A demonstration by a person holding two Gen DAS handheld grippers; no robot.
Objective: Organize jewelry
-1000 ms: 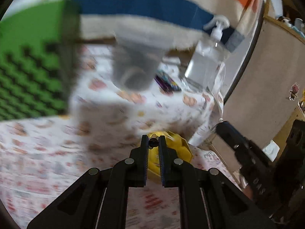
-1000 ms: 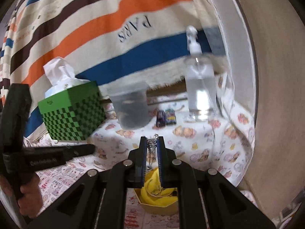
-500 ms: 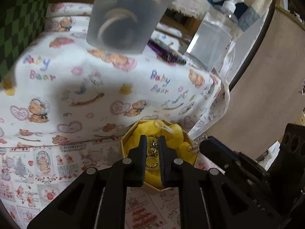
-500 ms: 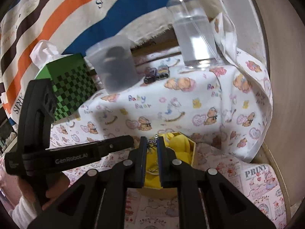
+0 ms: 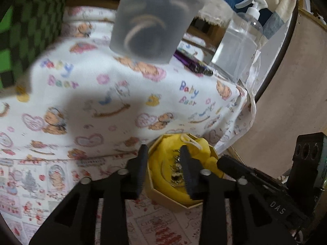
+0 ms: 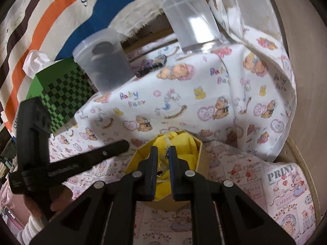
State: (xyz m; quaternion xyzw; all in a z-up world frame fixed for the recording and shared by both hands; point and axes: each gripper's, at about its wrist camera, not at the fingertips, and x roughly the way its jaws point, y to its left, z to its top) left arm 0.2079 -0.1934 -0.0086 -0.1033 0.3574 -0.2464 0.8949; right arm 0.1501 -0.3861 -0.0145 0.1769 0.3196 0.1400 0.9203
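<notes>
A small octagonal box (image 5: 163, 196) lined with yellow cloth (image 5: 161, 175) sits on the printed tablecloth. My left gripper (image 5: 163, 148) hangs over its left rim and its jaws are opening. A metal chain with charms (image 5: 177, 168) lies on the cloth beside the right finger, and no pad presses on it. In the right wrist view my right gripper (image 6: 163, 149) is over the same box (image 6: 139, 157), shut on the chain (image 6: 166, 153), whose lower part dangles onto the cloth. The left gripper's finger (image 6: 114, 147) reaches in from the left.
A translucent plastic cup (image 5: 155, 20) stands behind the box on a raised part of the baby-bear cloth. A clear pump bottle (image 5: 239, 40) is at the back right, small purple items (image 5: 192, 63) beside it. A green checkered tissue box (image 6: 59, 94) is back left. A brown board (image 5: 290, 81) walls the right.
Both grippers came down over the yellow-lined box. The left jaws, shut on the chain before, have parted and the chain now lies on the cloth. The right jaws stay shut.
</notes>
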